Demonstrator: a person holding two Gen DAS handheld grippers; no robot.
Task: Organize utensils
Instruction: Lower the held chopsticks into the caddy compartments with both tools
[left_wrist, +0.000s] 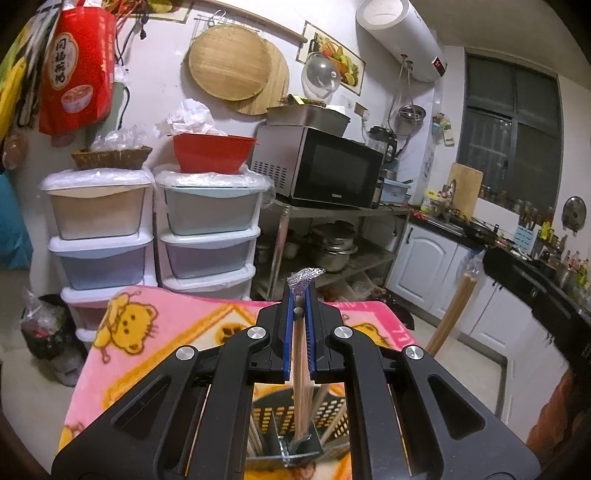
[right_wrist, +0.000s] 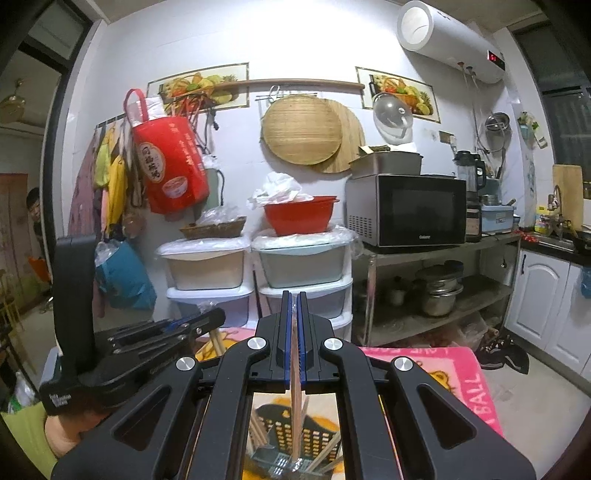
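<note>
Fingers (left_wrist: 309, 325) of the left gripper (left_wrist: 300, 314) pinched narrow on a wrapped bundle of chopsticks (left_wrist: 301, 373), held upright, crinkled plastic tip poking above. Lower end of the bundle reaches down into the black perforated utensil holder (left_wrist: 328, 410). Holder stands on the pink bear-print blanket (left_wrist: 155, 332) covering the counter; loose chopsticks lean inside it.

Right gripper (right_wrist: 294, 325): closed tight on a second set of chopsticks (right_wrist: 295, 417), also upright over the same holder (right_wrist: 317, 435). The two tools work side by side (left one visible at the right camera's left edge). Microwave (right_wrist: 410, 210) behind.
</note>
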